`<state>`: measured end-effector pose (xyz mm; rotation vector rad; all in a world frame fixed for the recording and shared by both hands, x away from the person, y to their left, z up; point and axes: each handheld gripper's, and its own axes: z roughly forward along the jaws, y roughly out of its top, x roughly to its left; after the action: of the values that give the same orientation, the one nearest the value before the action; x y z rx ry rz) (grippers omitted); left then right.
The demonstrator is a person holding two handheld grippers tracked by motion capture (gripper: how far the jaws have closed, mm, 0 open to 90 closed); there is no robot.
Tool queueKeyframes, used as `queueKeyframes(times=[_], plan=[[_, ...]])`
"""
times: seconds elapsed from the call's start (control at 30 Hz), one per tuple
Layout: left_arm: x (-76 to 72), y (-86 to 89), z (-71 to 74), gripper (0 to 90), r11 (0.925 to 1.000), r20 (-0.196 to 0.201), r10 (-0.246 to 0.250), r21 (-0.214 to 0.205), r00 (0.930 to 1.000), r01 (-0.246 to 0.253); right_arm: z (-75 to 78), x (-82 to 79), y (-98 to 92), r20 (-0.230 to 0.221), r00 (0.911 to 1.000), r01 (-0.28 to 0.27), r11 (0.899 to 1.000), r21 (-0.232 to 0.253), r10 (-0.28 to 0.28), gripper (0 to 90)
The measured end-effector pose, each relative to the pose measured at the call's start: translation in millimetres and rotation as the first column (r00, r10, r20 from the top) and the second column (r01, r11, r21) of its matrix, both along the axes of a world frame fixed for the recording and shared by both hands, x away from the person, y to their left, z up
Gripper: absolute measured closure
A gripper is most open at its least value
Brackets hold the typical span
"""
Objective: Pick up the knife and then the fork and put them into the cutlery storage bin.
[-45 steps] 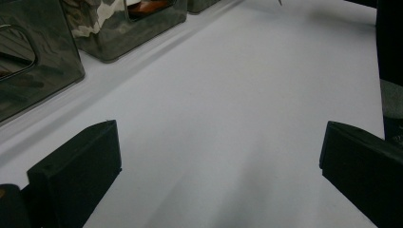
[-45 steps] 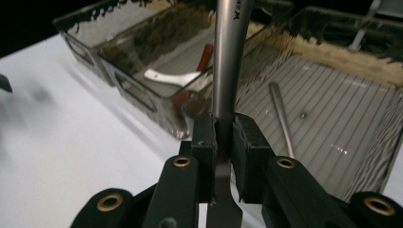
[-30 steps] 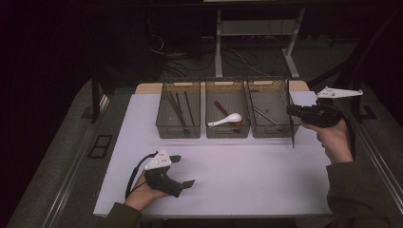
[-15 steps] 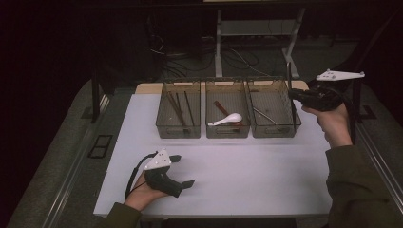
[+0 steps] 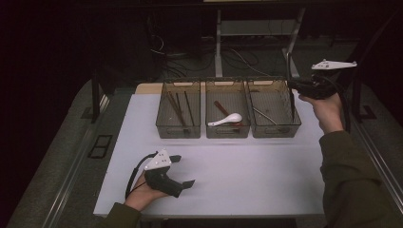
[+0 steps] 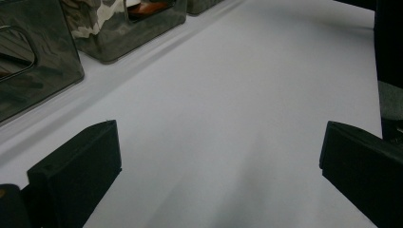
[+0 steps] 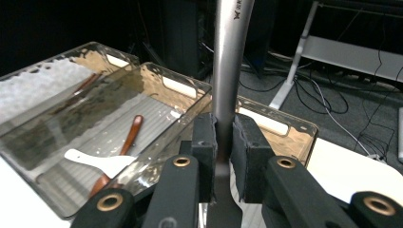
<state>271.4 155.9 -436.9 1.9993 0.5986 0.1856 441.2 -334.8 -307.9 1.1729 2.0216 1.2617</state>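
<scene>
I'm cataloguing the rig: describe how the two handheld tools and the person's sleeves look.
Both tools are black, pistol-shaped bodies with blocky black jaws. The left tool carries a pale grey three-cornered plate and a black cable looping off it; the right tool bears the same plate, and brass-coloured pivot pins show on its jaw arms. The sleeves are dark olive.

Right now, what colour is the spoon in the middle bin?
White, clearest in the high view.

Cut-off and unclear parts

The metal utensil (image 7: 231, 57) runs out of the top edge of the right gripper view, so its upper end cannot be told; its lower part is hidden behind the jaws. In the high view, the thin sticks (image 5: 178, 107) in the left bin (image 5: 164, 111) are too small to identify.
</scene>
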Motion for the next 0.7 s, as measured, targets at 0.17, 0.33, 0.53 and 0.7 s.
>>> queueKeyframes(times=[0.17,0.33,0.53,0.7], plan=[[-0.1,0.1,0.1,0.0,1.0000,0.000,-0.003,0.000,1.0000,0.003,-13.6,11.6,3.3,-0.030,0.9995,0.010,1.000,-0.027,-0.010,79.5],[-0.4,0.1,0.3,0.0,1.0000,-0.001,-0.003,-0.003,1.0000,0.003,-25.1,20.6,7.8,-0.078,0.9968,0.013,0.999,-0.053,-0.017,79.5],[-0.7,0.0,0.3,0.0,1.0000,0.001,-0.005,-0.005,1.0000,0.005,-35.0,27.1,11.3,-0.135,0.9904,0.015,0.994,-0.106,-0.029,79.5],[-0.7,-0.2,0.3,0.0,1.0000,0.000,-0.007,-0.001,1.0000,0.007,-38.8,30.6,11.2,-0.174,0.9844,0.008,0.993,-0.120,-0.029,79.4]])
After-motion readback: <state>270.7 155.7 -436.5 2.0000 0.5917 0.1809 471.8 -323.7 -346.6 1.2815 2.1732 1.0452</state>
